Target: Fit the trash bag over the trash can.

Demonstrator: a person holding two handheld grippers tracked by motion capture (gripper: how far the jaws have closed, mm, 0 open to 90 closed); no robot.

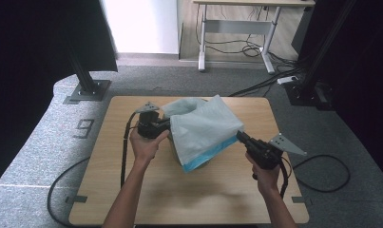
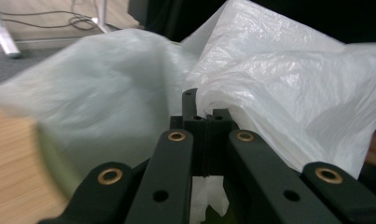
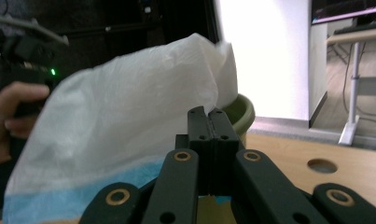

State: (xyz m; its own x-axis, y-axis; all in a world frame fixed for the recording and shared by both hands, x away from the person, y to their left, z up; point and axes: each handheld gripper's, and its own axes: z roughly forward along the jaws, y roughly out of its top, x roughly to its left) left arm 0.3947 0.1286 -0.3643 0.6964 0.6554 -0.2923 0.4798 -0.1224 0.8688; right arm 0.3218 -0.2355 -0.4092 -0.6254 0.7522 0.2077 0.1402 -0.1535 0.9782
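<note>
Left gripper (image 1: 167,124) clamped on white plastic bag (image 1: 203,126), film pinched between jaws. Right gripper (image 1: 240,136) clamped on bag's opposite edge near blue band. Bag draped over green bin (image 3: 239,112) at mid table (image 1: 217,190).

Layout: bag (image 1: 203,128) over bin (image 3: 236,111), table (image 1: 208,194) centre.
L gripper (image 1: 166,124) at bag's left edge, R gripper (image 1: 240,136) at its right edge; bag betw. both. Bin under bag. Desk (image 1: 241,19) on floor behind table, well apart.
</note>
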